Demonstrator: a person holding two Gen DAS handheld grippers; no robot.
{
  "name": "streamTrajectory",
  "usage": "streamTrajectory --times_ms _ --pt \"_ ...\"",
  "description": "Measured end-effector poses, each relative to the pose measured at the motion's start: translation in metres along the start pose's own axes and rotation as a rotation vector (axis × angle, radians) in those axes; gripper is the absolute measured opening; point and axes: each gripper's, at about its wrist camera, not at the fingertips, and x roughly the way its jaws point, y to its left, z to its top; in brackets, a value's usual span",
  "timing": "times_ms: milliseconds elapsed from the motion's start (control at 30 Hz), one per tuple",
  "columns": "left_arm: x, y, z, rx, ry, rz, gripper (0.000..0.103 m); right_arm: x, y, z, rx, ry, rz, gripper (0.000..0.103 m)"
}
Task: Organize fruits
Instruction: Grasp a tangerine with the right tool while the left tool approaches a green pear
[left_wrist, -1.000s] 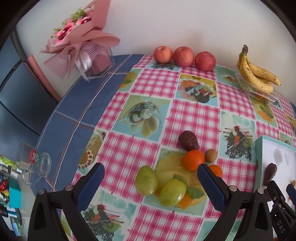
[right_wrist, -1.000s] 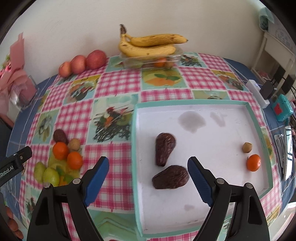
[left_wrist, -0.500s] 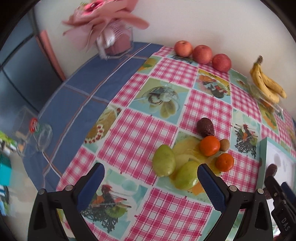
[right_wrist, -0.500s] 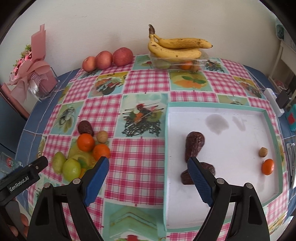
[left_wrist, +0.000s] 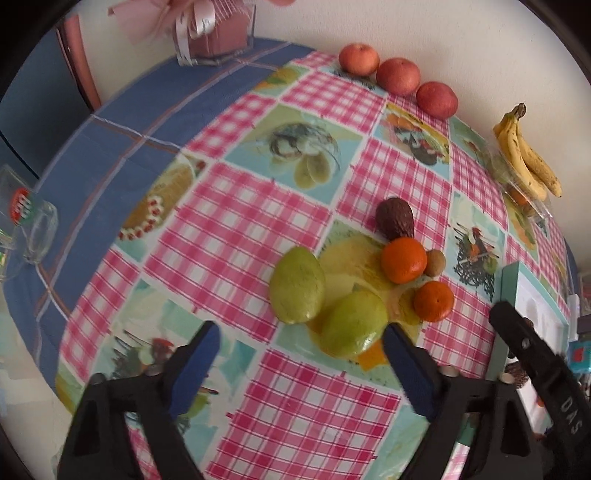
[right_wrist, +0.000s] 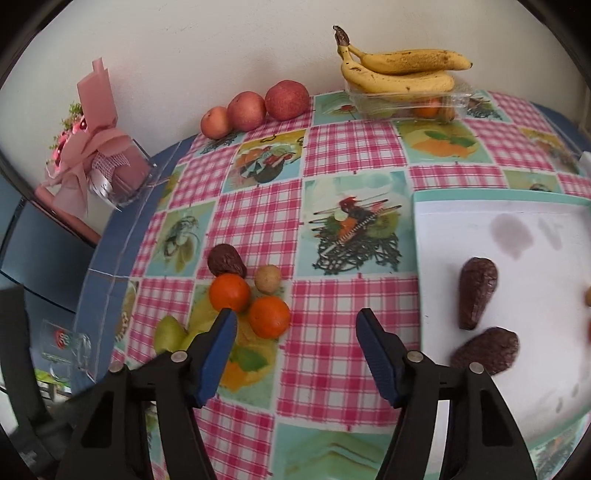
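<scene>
Reading "DAS" on right hand-held gripper (left_wrist: 532, 365)

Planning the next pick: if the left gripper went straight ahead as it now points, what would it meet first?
Probably the nearer green fruit, just ahead of the open left gripper, toward its right finger; depth is uncertain.

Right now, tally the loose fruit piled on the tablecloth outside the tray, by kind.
Green mangoes: 2
Oranges: 2
Dark brown avocado: 1
Small tan round fruit: 1
Total: 6
</scene>
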Motion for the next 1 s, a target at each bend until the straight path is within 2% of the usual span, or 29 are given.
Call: streamTrajectory --times_ms 100,167,200,367,433,500,1000 --pt "0.006 -0.005 0.000 0.009 0.025 -0.021 0.083 0.007 -0.001 0.004 0.016 0.011 0.037 0.065" --pt "0.008 -0.008 -0.001 0.023 0.032 -0.028 0.082 0.012 -0.002 0.006 0.029 0.022 0.056 0.058" --pt "0.009 -0.011 -0.001 0.031 0.039 -0.035 0.078 0.015 -0.003 0.006 0.037 0.028 0.069 0.053" --pt "0.016 -0.015 0.000 0.043 0.056 -0.044 0.072 0.025 0.003 0.007 0.025 0.054 0.090 0.049" --pt "0.017 -0.016 0.001 0.043 0.059 -0.047 0.066 0.029 0.006 0.006 0.017 0.064 0.095 0.048" --pt "0.019 -0.016 0.001 0.045 0.063 -0.048 0.063 0.035 0.008 0.006 0.020 0.077 0.100 0.044" --pt "0.021 -0.018 0.004 0.074 0.053 -0.042 0.062 0.057 -0.002 -0.001 0.084 0.146 0.127 0.031"
